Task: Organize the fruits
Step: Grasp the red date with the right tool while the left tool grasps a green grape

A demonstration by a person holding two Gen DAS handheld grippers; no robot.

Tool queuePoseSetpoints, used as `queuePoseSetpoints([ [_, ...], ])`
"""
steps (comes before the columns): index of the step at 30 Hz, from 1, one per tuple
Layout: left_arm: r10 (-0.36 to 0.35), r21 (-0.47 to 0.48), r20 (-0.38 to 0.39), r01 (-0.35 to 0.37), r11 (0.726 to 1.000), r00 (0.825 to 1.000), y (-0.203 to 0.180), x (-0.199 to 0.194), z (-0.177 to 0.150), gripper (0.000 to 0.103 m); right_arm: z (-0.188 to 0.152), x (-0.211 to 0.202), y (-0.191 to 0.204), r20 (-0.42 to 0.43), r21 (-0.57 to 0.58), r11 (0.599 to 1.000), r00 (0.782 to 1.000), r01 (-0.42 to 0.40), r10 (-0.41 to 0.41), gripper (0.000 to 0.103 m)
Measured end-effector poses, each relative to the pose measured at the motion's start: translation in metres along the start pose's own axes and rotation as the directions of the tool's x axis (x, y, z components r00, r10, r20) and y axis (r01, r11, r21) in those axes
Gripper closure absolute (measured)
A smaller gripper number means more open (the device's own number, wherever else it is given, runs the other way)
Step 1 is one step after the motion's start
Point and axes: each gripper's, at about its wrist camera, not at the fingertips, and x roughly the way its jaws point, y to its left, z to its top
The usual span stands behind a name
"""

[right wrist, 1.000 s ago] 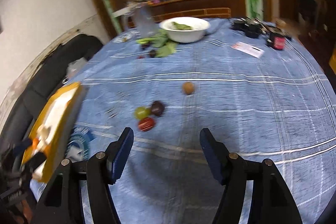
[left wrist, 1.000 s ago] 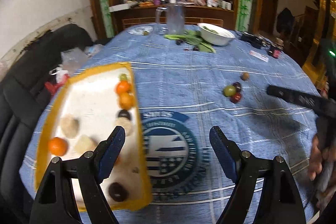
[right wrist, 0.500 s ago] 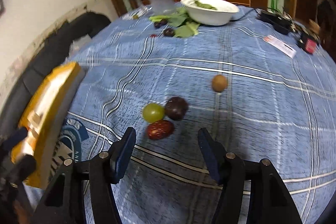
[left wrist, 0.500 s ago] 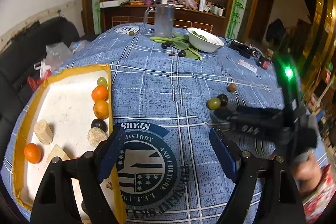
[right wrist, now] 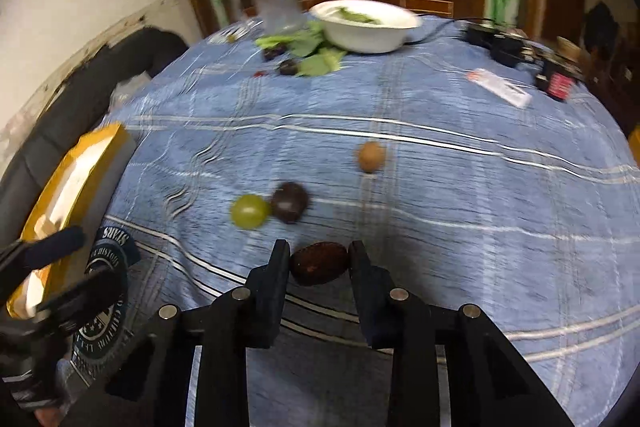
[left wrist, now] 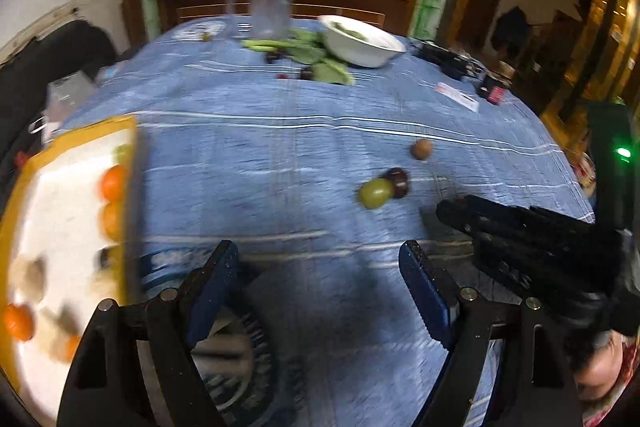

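A blue cloth covers the table. At its far end stand a white bowl holding greens, a clear jug, loose leaves and small dark fruits. A card and dark gadgets lie at the far right.

Mid-cloth, a green grape touches a dark plum; a brown nut lies apart beyond them.

The yellow-rimmed tray sits at the left edge. It holds oranges, a green grape and pale, blurred pieces.

The right gripper points steeply down at the cloth. Its jaws have just been closing and now clamp a red date just in front of the grape and plum.

The left gripper hangs over the cloth beside the tray, tilted down, jaws wide apart with nothing between them.
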Motion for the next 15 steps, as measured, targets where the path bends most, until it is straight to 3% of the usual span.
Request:
queuePoseSetpoints([
  [2, -0.026, 0.012, -0.019, 0.026, 1.0, 0.999, -0.009, 0.014, 0.005, 0.024, -0.002, -0.005, -0.01, 0.014, 0.021, 1.0, 1.0, 0.001, -0.001, 0.071],
  [6, -0.048, 0.045, -0.039, 0.049, 0.998, 0.998, -0.021, 0.039, 0.015, 0.046, -0.003, -0.004, -0.023, 0.011, 0.07, 0.997, 0.999, -0.04, 0.039, 0.071],
  [15, -0.109, 0.088, -0.047, 0.113, 0.99, 0.993, -0.022, 0.071, 0.025, 0.048, -0.005, -0.002, -0.031, 0.009, 0.123, 0.99, 0.998, -0.07, 0.069, 0.071],
])
